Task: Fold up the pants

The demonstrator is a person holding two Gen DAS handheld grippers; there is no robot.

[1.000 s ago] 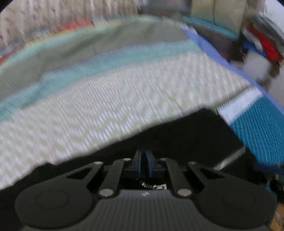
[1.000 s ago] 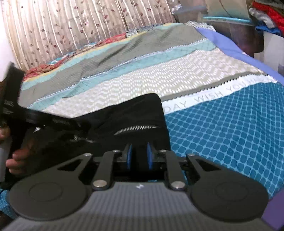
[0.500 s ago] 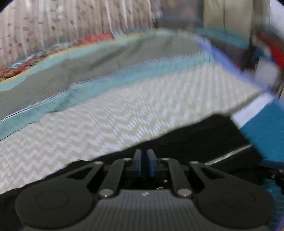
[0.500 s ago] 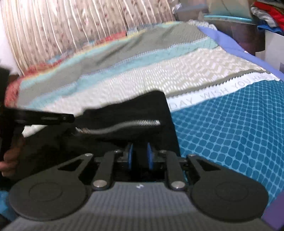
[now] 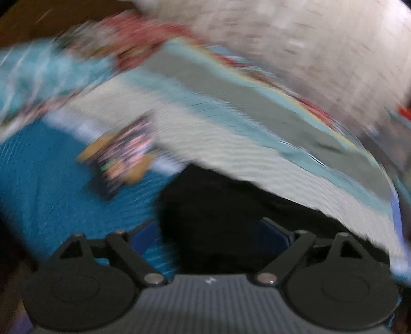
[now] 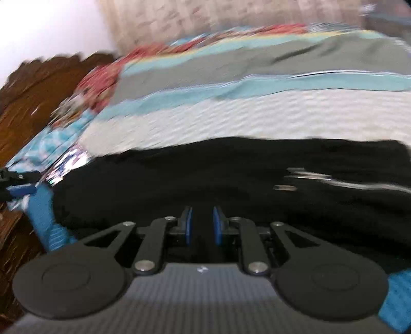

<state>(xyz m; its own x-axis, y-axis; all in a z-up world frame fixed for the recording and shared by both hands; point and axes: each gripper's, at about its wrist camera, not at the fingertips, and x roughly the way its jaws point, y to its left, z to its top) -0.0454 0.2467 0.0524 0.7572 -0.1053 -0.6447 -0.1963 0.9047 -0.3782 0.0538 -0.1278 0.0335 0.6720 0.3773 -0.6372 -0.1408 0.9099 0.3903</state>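
Observation:
The black pants [image 6: 231, 174] lie spread on the bed, a silver zipper [image 6: 321, 179] showing at their right. In the left wrist view the pants [image 5: 218, 205] sit just ahead of my left gripper [image 5: 213, 231], whose jaws stand wide open with the cloth between them. My right gripper [image 6: 201, 226] has its blue pads [image 6: 188, 226] a small gap apart over black cloth; the grip is unclear. The left gripper's blue fingertip [image 6: 20, 190] shows at the far left of the right wrist view. Both views are blurred.
The bed cover has blue [image 5: 51, 179], cream [image 6: 257, 115], teal and grey stripes. A colourful patterned item [image 5: 123, 154] lies on the cover left of the pants. A wooden headboard [image 6: 38, 90] stands at the left, a curtain [image 6: 205, 20] behind.
Both grippers swung left, the views now facing the headboard. My left gripper went from shut to wide open. The right pads' gap widened. The pants now lie flatter and wider.

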